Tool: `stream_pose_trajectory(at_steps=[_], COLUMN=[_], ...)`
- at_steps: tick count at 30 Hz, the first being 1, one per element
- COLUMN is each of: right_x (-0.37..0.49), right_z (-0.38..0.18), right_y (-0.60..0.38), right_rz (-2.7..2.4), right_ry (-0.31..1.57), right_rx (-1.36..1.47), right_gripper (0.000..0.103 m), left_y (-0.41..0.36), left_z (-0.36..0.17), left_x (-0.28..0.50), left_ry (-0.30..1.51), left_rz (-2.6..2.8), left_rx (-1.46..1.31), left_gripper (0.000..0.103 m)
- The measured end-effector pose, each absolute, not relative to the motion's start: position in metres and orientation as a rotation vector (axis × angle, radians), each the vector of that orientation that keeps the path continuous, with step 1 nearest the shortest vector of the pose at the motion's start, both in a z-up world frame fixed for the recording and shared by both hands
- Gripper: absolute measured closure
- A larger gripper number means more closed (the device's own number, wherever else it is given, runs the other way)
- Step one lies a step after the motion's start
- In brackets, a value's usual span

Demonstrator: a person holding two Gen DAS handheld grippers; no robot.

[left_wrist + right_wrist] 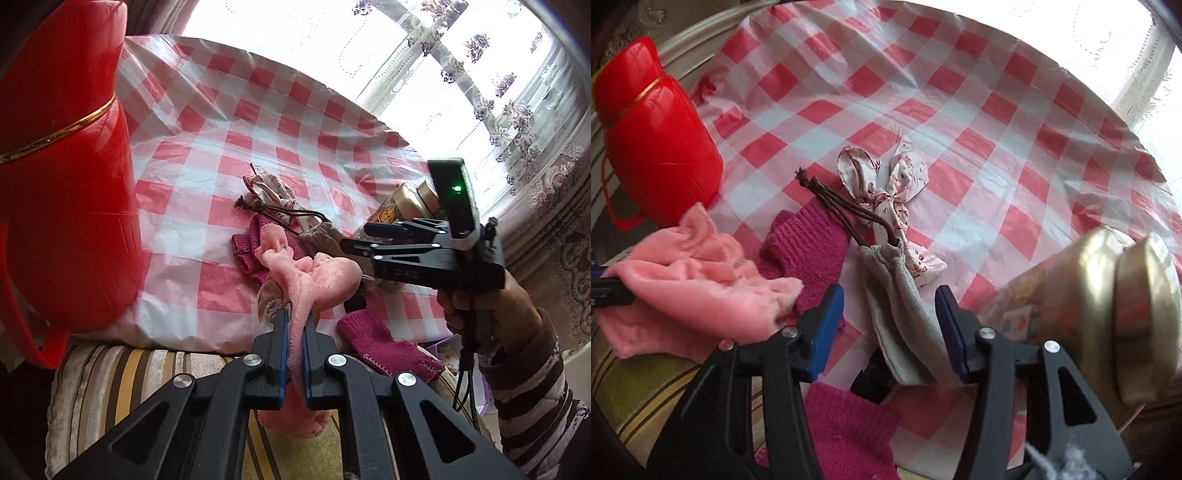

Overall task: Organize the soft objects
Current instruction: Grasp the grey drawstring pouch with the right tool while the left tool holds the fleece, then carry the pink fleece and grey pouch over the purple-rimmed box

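My left gripper [295,317] is shut on a pink fluffy cloth [314,273], which hangs bunched above the table's near edge; the same cloth [701,280] shows at the left of the right wrist view. My right gripper [889,291] stands open over a grey drawstring pouch [905,325], which lies between the blue pads without being pinched. In the left wrist view that gripper [354,238] reaches in from the right, held by a hand in a striped sleeve. A magenta knit piece [809,247] lies beside the pouch and another [849,424] nearer the edge. A floral satin bow [886,177] lies behind them.
A red plastic jug [661,140] stands at the table's left. A gold tin [1108,302] lies on its side at the right, close to my right gripper. The red-and-white checked tablecloth [997,147] spreads behind. A striped cushion [110,376] sits below the table edge.
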State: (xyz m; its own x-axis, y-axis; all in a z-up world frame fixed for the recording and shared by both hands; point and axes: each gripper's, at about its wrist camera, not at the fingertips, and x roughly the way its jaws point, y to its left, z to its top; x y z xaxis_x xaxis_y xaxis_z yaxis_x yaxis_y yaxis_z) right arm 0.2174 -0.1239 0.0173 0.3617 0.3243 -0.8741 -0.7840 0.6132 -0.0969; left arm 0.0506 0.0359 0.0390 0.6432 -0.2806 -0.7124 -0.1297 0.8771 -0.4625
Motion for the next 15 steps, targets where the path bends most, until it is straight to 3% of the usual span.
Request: stream_pose_trajectory(at_steps=[3, 4, 5, 6, 10, 15], right_x=[0.23, 0.236, 0.24, 0.244, 0.248, 0.23], right_z=[-0.005, -0.014, -0.021, -0.029, -0.035, 0.01], right_y=[-0.107, -0.102, -0.098, -0.094, -0.096, -0.122], right_rz=[0.759, 0.751, 0.739, 0.736, 0.75, 0.784], right_ry=[0.982, 1.0, 1.014, 1.029, 1.051, 0.956], right_rx=[-0.617, -0.632, -0.648, -0.658, -0.61, -0.507], right_gripper=[0.047, 0.052, 0.075, 0.084, 0.09, 0.09], left_y=[0.04, 0.041, 0.041, 0.042, 0.042, 0.035], left_z=[0.04, 0.04, 0.04, 0.041, 0.046, 0.057], left_x=[0.048, 0.048, 0.048, 0.048, 0.047, 0.048], left_ry=[0.872, 0.87, 0.869, 0.867, 0.853, 0.832], left_rz=[-0.084, -0.085, -0.085, -0.083, -0.082, -0.091], left_rx=[-0.515, -0.516, -0.518, -0.518, -0.511, -0.497], left_gripper=[0.096, 0.096, 0.096, 0.096, 0.096, 0.096])
